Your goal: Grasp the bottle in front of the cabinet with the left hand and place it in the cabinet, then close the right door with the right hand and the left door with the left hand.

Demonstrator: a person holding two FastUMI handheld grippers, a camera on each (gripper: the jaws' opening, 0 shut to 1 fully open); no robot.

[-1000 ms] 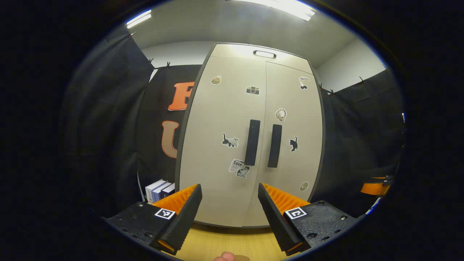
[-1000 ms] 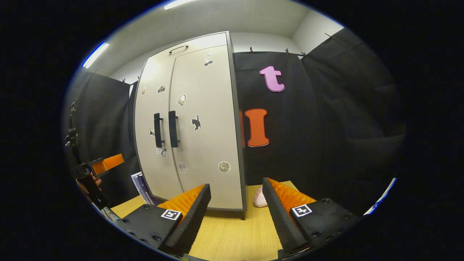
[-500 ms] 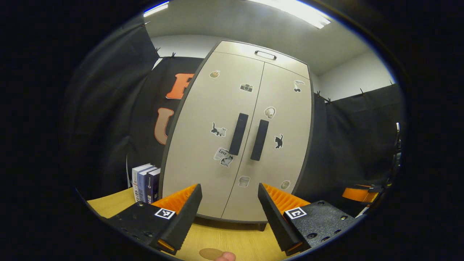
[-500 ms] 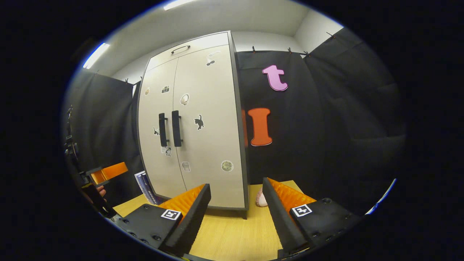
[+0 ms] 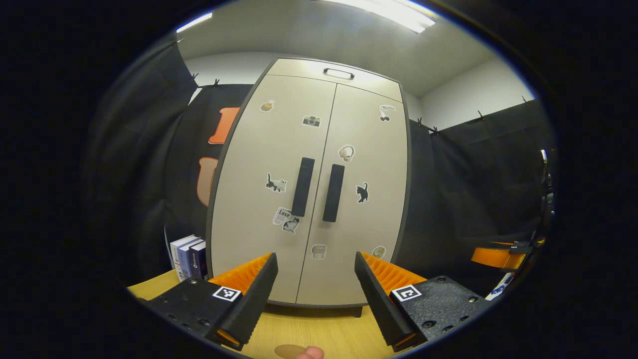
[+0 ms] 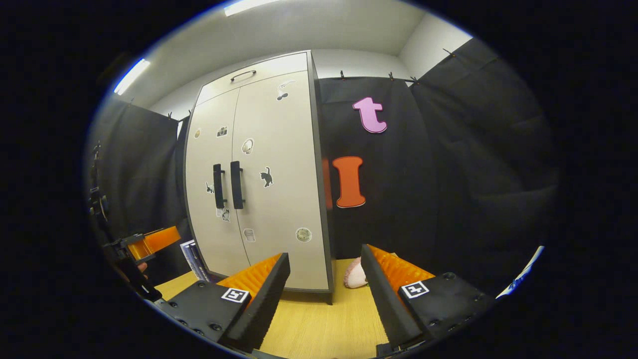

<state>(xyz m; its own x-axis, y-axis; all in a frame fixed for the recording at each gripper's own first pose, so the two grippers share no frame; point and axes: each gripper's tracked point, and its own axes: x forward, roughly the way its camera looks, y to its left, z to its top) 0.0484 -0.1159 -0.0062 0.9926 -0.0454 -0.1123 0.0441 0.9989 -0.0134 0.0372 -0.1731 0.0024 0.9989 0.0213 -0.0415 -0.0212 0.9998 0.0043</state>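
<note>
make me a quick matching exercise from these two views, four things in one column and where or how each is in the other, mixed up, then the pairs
Things:
1. cabinet doors
2. books
3. pink object
4. left gripper

Places or states:
a. on the table at the cabinet's right side
b. both closed
c. standing upright at the cabinet's left side
d. open, holding nothing

Pairs: 1-b, 2-c, 3-a, 4-d

Cabinet (image 6: 269, 189) doors both closed; right gripper (image 6: 324, 294) jaws spread, empty, above wooden table (image 6: 324, 324)
</note>
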